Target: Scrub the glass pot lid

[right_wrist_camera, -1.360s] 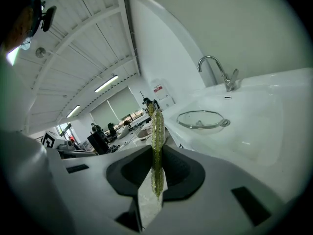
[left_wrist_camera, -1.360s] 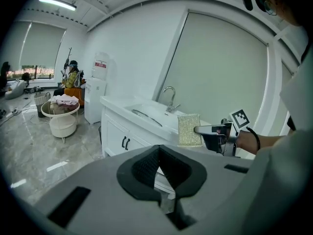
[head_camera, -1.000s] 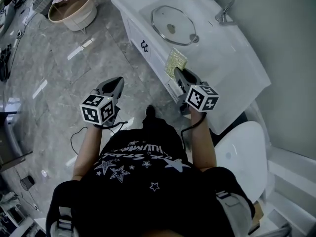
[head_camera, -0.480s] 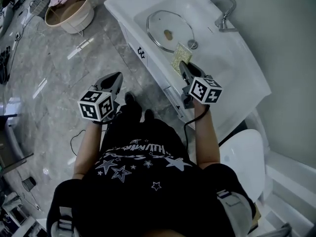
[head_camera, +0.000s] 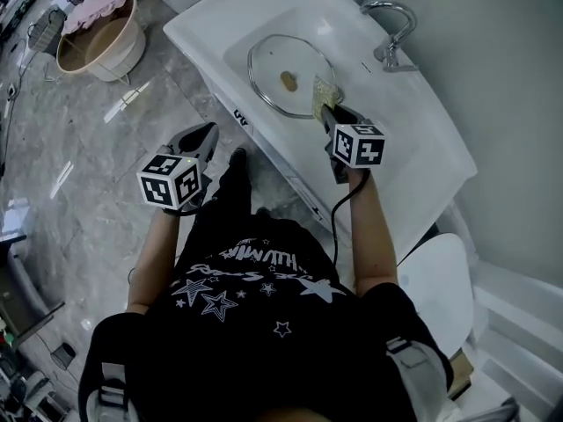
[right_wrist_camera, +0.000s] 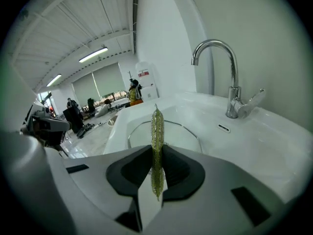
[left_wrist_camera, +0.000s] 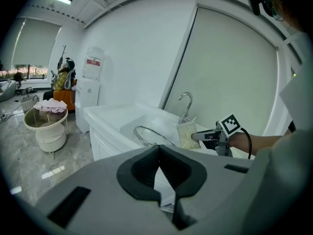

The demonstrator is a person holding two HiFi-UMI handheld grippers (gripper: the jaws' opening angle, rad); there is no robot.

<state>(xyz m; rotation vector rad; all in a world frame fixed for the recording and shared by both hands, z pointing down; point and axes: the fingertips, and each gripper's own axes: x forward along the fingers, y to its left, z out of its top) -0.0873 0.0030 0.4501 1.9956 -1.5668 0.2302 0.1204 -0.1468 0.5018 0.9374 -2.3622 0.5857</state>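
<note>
The glass pot lid (head_camera: 280,67), metal-rimmed with a brownish knob, lies flat in the white sink (head_camera: 204,25). My right gripper (head_camera: 328,111) is shut on a yellow-green glittery sponge (head_camera: 325,89), which hangs at the lid's right rim; whether it touches the glass is unclear. In the right gripper view the sponge (right_wrist_camera: 156,131) stands edge-on between the jaws, with the lid (right_wrist_camera: 185,131) behind it. My left gripper (head_camera: 205,138) is shut with nothing in it, held over the floor left of the sink cabinet. From the left gripper view I see the lid (left_wrist_camera: 146,136), the sponge (left_wrist_camera: 187,135) and the right gripper (left_wrist_camera: 203,136).
A chrome tap (head_camera: 393,23) stands at the sink's back right. A beige tub (head_camera: 95,42) with pink cloth sits on the marble floor at the far left. A white toilet seat (head_camera: 435,284) is at my right. A water dispenser (left_wrist_camera: 90,89) stands beyond the sink.
The right gripper has carried the sponge from the cabinet's front edge forward over the sink to the lid's right rim. The person has stepped closer. The left gripper has barely moved.
</note>
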